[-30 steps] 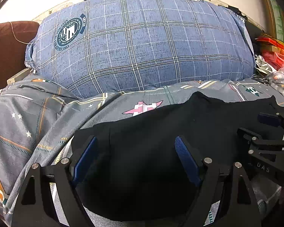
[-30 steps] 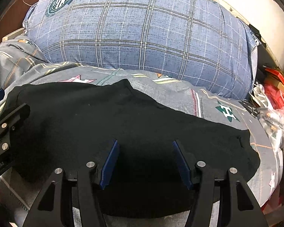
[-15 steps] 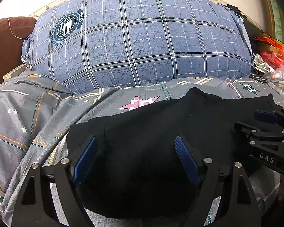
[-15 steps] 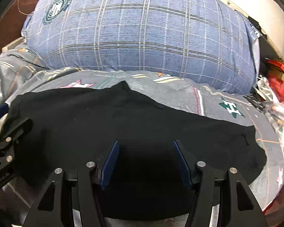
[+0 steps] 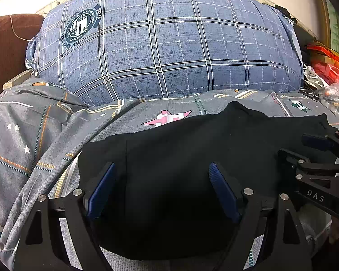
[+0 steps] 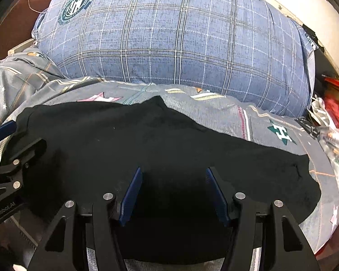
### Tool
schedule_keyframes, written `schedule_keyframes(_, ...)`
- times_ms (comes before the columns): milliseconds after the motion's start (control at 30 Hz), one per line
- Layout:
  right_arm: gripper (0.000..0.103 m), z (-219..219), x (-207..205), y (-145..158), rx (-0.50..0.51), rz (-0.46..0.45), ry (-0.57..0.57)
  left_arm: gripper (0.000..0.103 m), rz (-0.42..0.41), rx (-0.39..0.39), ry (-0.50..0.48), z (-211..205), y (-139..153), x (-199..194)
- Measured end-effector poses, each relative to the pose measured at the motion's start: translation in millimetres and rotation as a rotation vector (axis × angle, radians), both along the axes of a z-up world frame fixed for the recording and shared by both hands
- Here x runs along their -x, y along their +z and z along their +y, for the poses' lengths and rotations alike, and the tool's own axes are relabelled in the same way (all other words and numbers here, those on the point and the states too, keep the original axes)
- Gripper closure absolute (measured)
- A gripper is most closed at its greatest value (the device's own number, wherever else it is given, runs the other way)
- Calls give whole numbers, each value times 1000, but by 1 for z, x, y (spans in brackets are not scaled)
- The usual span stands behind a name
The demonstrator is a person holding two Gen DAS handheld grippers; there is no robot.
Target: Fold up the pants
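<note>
Both claws, left [image 5: 162,189] and right [image 6: 174,194], hover spread above black pants [image 5: 192,153].

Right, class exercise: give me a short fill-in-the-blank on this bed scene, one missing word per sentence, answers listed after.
1. The pants lying on the bedsheet are ____ in colour.
2. Behind the pants stands a big checked pillow that is ____.
3. Both the left tool and the right tool are ____, gripping nothing.

Missing words: black; blue; open

"DAS" on right claw [image 5: 316,171]; "GenRobot.AI" on left claw [image 6: 9,176]
</note>
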State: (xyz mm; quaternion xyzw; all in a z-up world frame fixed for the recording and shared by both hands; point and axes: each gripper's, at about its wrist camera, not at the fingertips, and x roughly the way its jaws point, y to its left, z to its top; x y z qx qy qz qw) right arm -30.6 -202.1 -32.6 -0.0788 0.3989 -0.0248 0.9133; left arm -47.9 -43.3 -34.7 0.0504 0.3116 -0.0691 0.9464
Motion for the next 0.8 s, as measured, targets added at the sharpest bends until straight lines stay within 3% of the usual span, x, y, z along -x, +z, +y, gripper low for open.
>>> schedule_keyframes(800, 43, 1, -1, -4, -33, 22, 10, 19, 15, 1, -2, 0, -2, -2)
